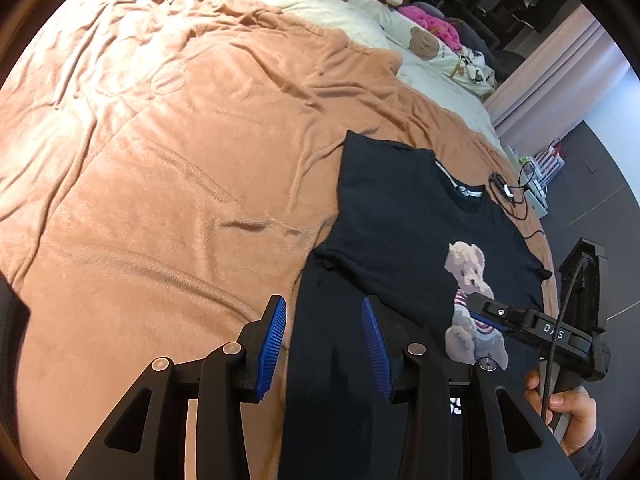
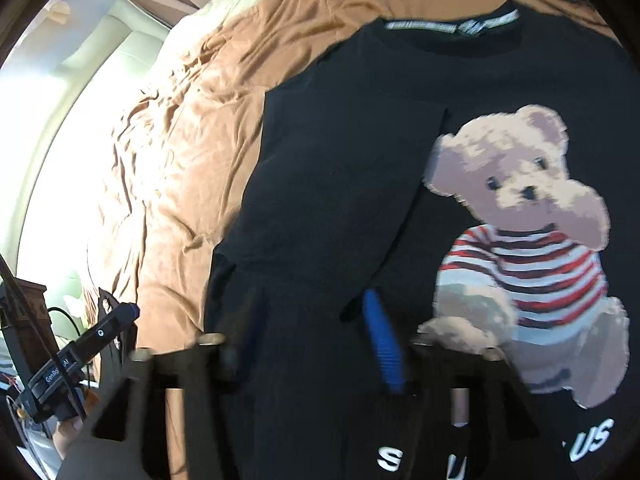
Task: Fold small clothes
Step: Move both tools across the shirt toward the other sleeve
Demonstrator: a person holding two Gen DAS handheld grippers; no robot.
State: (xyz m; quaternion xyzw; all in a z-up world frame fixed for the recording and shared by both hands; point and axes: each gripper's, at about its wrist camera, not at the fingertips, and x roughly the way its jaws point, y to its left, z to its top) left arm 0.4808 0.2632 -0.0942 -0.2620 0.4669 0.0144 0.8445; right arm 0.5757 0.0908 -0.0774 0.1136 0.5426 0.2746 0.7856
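Observation:
A black T-shirt (image 1: 400,220) with a teddy-bear print (image 1: 470,276) lies flat on a tan blanket (image 1: 180,140); its left side is folded in over the body. My left gripper (image 1: 324,344) is open, blue pads apart, hovering over the shirt's left edge. In the right wrist view the shirt (image 2: 340,160) fills the frame, bear print (image 2: 528,232) at right. My right gripper (image 2: 308,344) is open above the folded-in sleeve, blurred; it also shows in the left wrist view (image 1: 476,304) over the bear.
A black cable with a small device (image 1: 508,192) lies on the blanket past the collar. Plush toys (image 1: 424,40) and cream bedding sit at the far end of the bed. The bed's right edge drops to dark floor (image 1: 592,208).

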